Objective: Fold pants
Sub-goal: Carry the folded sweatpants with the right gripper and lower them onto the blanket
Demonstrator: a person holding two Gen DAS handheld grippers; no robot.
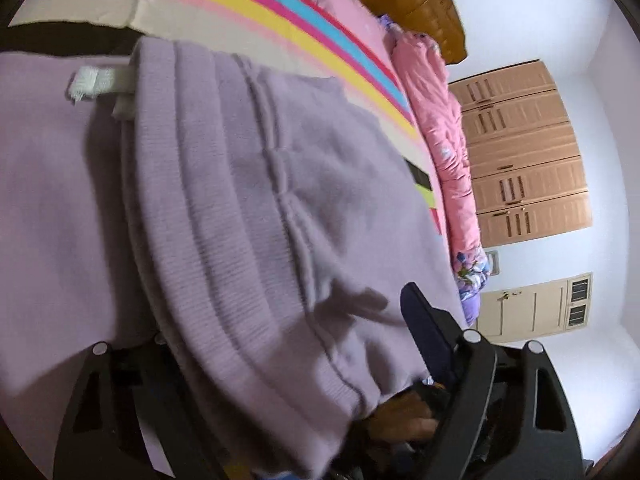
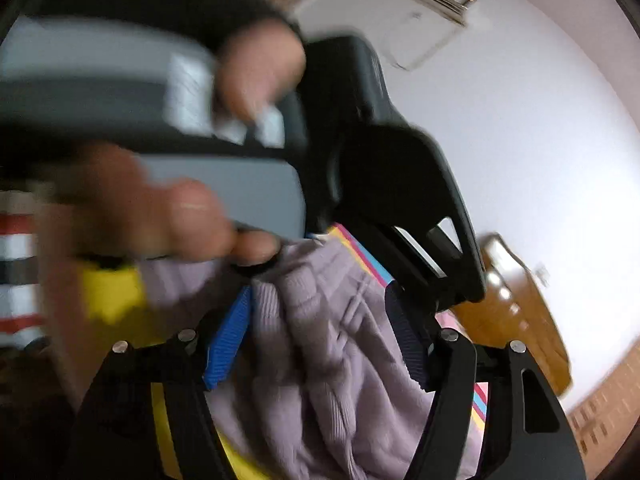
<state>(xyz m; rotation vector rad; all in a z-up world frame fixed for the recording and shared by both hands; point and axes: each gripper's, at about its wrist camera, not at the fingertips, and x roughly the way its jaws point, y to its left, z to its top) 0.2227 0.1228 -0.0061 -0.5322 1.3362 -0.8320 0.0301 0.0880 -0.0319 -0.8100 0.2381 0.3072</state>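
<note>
Draping across the left gripper (image 1: 276,364), the lilac pants (image 1: 248,200) are covering one finger and leaving the other finger (image 1: 420,320) bare beside the cloth, so whether anything is pinched cannot be told. Lying between the right gripper (image 2: 320,344) jaws, the ribbed waistband (image 2: 320,320) is sitting loose — the blue pad (image 2: 230,340) and the dark pad (image 2: 408,340) are standing apart from it, probably letting go after a fold. Beyond, the pants are resting on the striped bedsheet (image 1: 248,12) — a flat surface for folding — with the pink quilt (image 1: 436,120) lying behind.
</note>
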